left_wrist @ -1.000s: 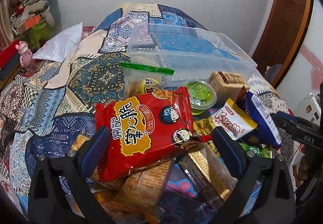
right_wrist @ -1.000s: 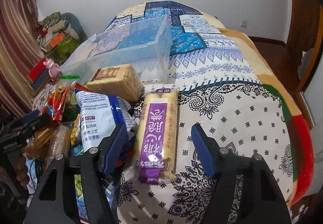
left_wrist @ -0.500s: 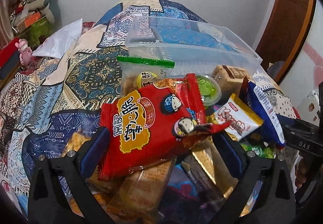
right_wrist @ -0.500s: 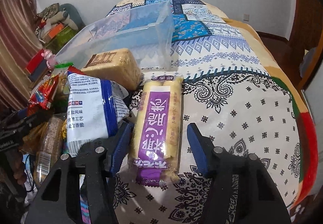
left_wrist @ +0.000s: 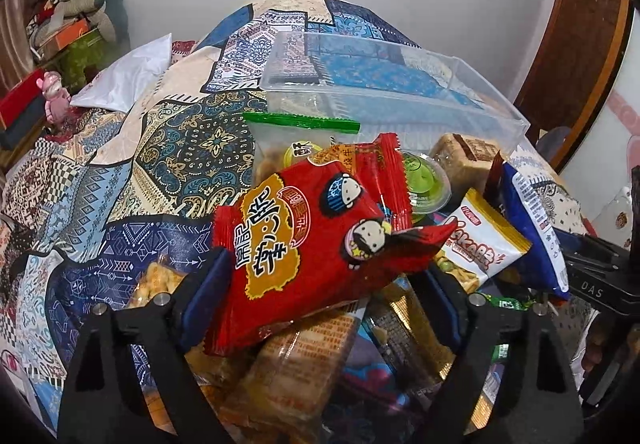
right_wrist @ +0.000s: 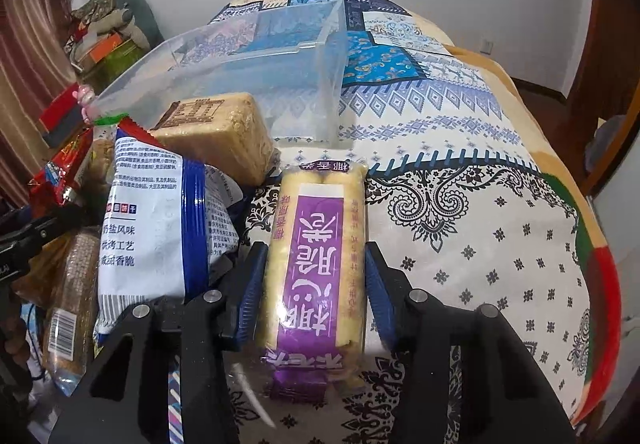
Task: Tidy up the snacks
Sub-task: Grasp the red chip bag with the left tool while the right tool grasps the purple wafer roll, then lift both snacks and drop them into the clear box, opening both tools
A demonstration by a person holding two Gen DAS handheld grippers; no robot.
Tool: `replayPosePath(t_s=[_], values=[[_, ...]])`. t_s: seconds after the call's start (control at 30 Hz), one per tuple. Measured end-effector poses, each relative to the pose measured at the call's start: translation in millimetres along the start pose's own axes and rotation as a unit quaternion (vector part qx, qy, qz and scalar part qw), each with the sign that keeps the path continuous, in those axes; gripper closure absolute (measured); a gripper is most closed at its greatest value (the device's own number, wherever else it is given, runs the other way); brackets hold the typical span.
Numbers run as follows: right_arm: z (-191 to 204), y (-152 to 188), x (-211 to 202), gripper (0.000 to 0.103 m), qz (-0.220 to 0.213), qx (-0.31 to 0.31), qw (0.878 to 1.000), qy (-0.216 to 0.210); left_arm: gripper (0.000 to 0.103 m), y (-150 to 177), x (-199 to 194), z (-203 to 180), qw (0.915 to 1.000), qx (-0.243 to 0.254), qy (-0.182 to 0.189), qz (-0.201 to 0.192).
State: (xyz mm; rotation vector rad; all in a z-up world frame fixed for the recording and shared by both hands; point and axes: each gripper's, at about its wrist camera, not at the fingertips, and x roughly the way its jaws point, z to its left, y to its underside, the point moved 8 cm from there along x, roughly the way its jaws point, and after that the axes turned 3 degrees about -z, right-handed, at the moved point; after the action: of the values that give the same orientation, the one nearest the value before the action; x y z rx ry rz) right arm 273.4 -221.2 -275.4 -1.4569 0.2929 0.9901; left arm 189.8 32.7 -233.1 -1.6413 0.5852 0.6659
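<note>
Purple-labelled clear wrapper of pale yellow wafer sticks (right_wrist: 320,260) lies lengthwise between the blue pads of the right gripper (right_wrist: 316,292). Its jaws are closing: both pads stand against the packet's long sides, so the grip falls across the narrow width, where a stiff bar is easiest to clamp. Whether the squeeze is firm yet cannot be told. Beyond the fingertips the packet's far end points toward the clear rectangular plastic bin (right_wrist: 332,84), presumably the destination. Just outside the left finger leans a white and blue crinkled snack bag (right_wrist: 156,220); past it, ahead of the fingertips, sits a tan block of puffed-grain cake in clear film (right_wrist: 216,136).

Left wrist view: the left gripper (left_wrist: 328,280) straddles a glossy red snack pouch with cartoon faces (left_wrist: 316,244), which rests on top of the heap of packets. The jaws are closing around it. The left pad touches the pouch's edge; the right pad looks to stand just clear of it, so this reads as a grasp not yet completed. Being topmost, the pouch can be taken without disturbing what lies below. Ahead of the fingertips are a green-sealed clear zip bag (left_wrist: 296,140) and a small green jelly cup (left_wrist: 424,184), then the same bin (left_wrist: 400,100) on the patterned quilt (left_wrist: 168,148). A white and yellow peanut packet (left_wrist: 480,248) lies outside the right finger.
</note>
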Motion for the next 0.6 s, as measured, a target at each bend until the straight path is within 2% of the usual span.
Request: replayPosePath(t_s=[0.1, 0.13, 0.17, 0.2, 0.3, 0.6], values=[[-0.8, 0.8, -4.4, 0.059, -0.001, 0.007, 1.0, -0.011, 0.026, 0.1, -5.0, 2.9, 1.0, -0.008, 0.004, -0.002], [-0.7, 0.8, -6.2, 0.059, -0.003, 0.008, 1.0, -0.013, 0.041, -0.2, -6.8, 3.9, 0.9999, -0.011, 0.005, -0.002], [-1.0, 0.5, -8.3, 0.059, -0.005, 0.009, 1.0, -0.014, 0.065, 0.2, -7.1, 5.7, 0.9999, -0.012, 0.003, 0.002], [-1.2, -0.2, -10.6, 0.059, -0.008, 0.01, 1.0, -0.014, 0.069, 0.4, -7.0, 8.0, 0.9998, -0.018, 0.009, 0.009], [-1.1, -4.2, -18.3, 0.059, -0.021, 0.011, 1.0, -0.016, 0.071, -1.5, -10.9, 15.9, 0.9988, -0.043, 0.02, 0.008], [5.7, -23.7, -39.1, 0.059, -0.058, 0.006, 0.998, -0.021, 0.082, -16.4, -38.6, 20.4, 0.9983, -0.043, 0.02, -0.031]])
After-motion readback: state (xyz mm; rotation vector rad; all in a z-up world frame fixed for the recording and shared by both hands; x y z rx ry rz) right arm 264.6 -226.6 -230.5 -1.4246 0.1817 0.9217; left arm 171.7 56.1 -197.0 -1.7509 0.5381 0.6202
